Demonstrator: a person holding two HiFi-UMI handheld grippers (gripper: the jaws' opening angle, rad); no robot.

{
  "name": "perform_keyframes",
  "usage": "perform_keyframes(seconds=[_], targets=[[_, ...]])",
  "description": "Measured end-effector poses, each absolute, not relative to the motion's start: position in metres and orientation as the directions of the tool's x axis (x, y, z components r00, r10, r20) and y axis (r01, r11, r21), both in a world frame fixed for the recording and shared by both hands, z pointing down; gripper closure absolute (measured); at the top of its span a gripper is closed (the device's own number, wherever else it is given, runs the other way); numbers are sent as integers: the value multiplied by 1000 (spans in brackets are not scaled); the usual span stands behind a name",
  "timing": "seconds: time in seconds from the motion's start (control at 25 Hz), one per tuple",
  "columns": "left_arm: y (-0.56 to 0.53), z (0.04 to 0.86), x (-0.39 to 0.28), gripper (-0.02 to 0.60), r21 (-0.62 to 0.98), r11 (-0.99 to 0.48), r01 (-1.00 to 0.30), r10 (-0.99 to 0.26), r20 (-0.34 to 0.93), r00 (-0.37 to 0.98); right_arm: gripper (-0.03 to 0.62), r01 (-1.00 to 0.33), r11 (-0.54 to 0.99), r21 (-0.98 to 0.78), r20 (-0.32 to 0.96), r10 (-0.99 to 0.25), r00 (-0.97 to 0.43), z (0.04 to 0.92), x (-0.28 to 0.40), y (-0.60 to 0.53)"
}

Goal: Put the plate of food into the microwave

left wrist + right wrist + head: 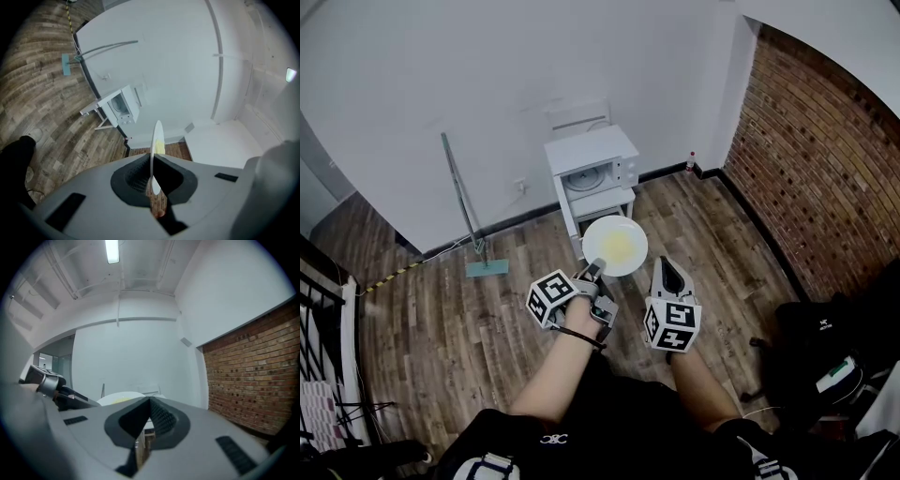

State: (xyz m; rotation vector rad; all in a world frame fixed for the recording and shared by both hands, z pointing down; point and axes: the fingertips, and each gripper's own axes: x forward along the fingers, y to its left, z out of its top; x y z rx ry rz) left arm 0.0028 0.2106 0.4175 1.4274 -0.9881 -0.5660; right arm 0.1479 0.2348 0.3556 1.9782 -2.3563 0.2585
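Left gripper (593,271) clamps the plate's (617,246) rim, food on top; right gripper (668,265) rides alongside, closed and empty, microwave (592,169) ahead.

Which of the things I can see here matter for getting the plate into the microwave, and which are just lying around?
For the job: plate of food, clamped in the left gripper; microwave on the white stand.

Just lying about: long-handled mop; small bottle by the brick wall; dark bag at the right.
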Motion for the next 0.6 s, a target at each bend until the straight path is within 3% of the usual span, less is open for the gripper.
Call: perform_keyframes(seconds=[0.6], targets=[[49,442,20,572,977,132,-167,-824,202,530,588,-984,172,-44,181,-967,-177,374,159,82]])
